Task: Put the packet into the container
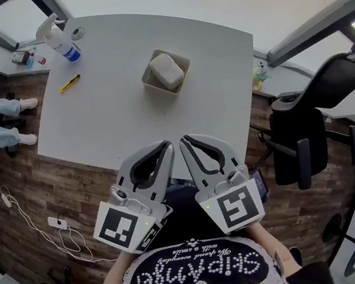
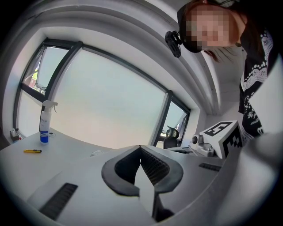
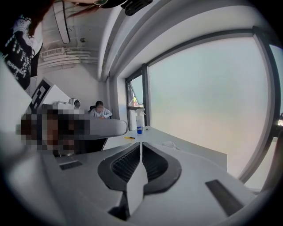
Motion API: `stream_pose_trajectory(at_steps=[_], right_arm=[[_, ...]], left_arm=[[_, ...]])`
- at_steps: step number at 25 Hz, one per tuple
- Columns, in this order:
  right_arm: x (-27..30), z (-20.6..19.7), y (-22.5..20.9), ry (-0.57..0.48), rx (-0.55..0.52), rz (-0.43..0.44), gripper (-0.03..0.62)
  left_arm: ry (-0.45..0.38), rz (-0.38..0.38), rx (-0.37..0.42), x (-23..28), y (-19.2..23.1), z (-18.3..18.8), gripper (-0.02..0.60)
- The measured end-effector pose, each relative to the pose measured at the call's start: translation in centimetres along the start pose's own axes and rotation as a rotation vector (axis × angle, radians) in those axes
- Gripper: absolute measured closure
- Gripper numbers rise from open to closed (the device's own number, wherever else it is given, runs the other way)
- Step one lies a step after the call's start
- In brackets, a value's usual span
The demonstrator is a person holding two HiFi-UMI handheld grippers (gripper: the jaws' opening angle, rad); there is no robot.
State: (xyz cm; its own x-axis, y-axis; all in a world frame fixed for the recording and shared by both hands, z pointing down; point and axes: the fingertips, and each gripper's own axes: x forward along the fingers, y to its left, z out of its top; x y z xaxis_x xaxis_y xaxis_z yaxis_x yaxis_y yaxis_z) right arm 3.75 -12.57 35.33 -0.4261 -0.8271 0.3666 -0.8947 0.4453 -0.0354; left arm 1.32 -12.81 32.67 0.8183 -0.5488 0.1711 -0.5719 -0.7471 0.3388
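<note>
The white table fills the middle of the frame. At its lower edge, the left gripper and right gripper are closed and empty. Upper centre, the packet lies inside the container

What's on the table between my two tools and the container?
Nothing. In the head view, only bare white table lies between the shut left tool, the shut right tool and the container, which already holds the packet.

Bright window daylight, sharp pictures, strong fisheye bending at edges.
</note>
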Motion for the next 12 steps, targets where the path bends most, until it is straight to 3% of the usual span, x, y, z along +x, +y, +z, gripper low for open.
stream_pose_trajectory(at_steps=[12], right_arm=[[-0.19, -0.55, 0.19, 0.034, -0.019, 0.014, 0.569]], left_arm=[[0.002, -0.004, 0.004, 0.12, -0.39, -0.02, 0.574]])
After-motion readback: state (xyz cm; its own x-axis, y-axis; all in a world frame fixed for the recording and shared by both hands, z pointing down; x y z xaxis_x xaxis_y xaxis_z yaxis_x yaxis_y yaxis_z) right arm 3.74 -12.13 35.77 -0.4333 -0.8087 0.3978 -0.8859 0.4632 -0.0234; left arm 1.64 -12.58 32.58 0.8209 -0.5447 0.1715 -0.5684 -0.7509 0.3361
